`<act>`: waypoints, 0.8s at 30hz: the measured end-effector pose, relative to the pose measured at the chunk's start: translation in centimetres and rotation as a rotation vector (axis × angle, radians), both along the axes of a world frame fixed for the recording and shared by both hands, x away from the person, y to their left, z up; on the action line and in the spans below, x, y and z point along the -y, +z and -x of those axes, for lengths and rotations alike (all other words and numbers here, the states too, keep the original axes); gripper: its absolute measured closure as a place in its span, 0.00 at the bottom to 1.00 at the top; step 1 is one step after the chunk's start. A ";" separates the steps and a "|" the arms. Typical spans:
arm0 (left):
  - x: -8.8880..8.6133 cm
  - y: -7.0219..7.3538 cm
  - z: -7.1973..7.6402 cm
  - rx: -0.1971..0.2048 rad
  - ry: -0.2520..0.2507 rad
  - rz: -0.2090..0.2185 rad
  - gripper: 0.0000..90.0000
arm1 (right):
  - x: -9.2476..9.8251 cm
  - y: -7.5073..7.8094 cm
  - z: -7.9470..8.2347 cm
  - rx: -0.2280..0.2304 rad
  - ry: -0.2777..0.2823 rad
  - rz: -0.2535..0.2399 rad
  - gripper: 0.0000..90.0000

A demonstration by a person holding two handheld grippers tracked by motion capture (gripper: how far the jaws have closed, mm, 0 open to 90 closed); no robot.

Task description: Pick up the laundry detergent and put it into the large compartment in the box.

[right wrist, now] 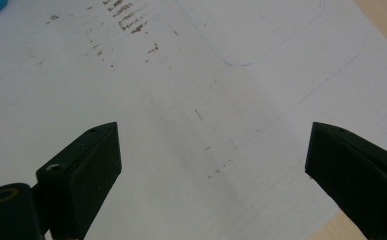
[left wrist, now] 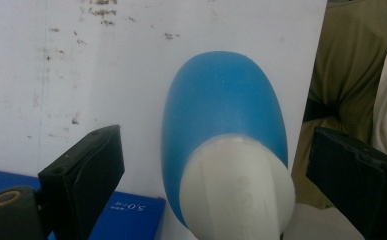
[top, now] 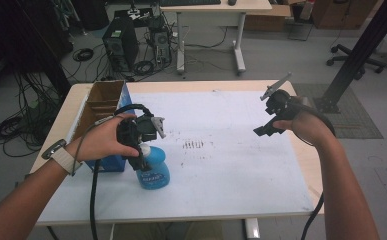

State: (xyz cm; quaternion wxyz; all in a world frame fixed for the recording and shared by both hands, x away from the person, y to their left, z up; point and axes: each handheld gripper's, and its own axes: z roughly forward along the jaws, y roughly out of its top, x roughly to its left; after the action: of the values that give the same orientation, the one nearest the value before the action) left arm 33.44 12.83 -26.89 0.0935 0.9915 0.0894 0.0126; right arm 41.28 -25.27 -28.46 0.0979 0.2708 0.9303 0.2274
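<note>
Hands come in from the near side of a table (top: 281,200) with a white top that has small dark marks on it. The left gripper (top: 140,150) sits over a blue bottle (top: 153,172) that stands upright on the near left part of the table. In the left gripper view, the gripper's two black jaws are spread wide, one on each side of the bottle's white top (left wrist: 238,190), and they do not touch it. The blue bottle (left wrist: 223,115) looks round and smooth below that white top. Just beside the bottle, on its left, is a blue box (top: 108,162), and a brown cardboard box (top: 98,105) with its top open stands right behind it, farther away. The right gripper (top: 267,129) is held up in the air on the right side, well apart from the bottle. In the right gripper view, its jaws are spread wide too, with nothing between them, and the white table top (right wrist: 206,100) lies below. A black cable (top: 95,200) hangs down from the left gripper. On the floor far behind the table stand a computer tower (top: 120,47) and a second desk (top: 216,10).
</note>
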 end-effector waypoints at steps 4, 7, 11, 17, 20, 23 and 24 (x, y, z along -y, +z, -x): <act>0.1 -0.3 0.0 -0.002 0.000 -0.003 0.10 | 0.0 0.0 0.0 0.000 -0.001 0.000 0.09; 0.1 -0.5 0.0 -0.002 0.003 -0.004 0.10 | 0.0 0.0 0.1 -0.001 -0.001 0.001 0.09; 0.2 -0.7 0.0 -0.003 0.000 -0.007 0.10 | 0.1 0.1 0.1 0.000 -0.002 0.001 0.09; 0.3 -1.0 0.0 0.001 0.007 -0.008 0.10 | 0.0 0.1 0.1 -0.001 -0.003 0.002 0.09; 0.3 -1.1 -0.1 0.001 0.004 -0.010 0.11 | 0.0 0.1 0.1 -0.002 -0.001 0.002 0.09; 0.3 -1.2 -0.1 0.001 0.004 -0.014 0.11 | 0.0 0.1 0.1 -0.001 0.000 0.002 0.09; 0.3 -1.3 -0.1 -0.001 0.005 -0.013 0.11 | 0.0 0.1 0.1 -0.002 -0.001 0.002 0.09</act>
State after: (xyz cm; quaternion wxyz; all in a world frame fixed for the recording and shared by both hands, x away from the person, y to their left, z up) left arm 33.53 12.54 -28.21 0.0872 0.9919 0.0916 0.0131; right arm 41.22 -25.28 -28.41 0.0975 0.2714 0.9304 0.2263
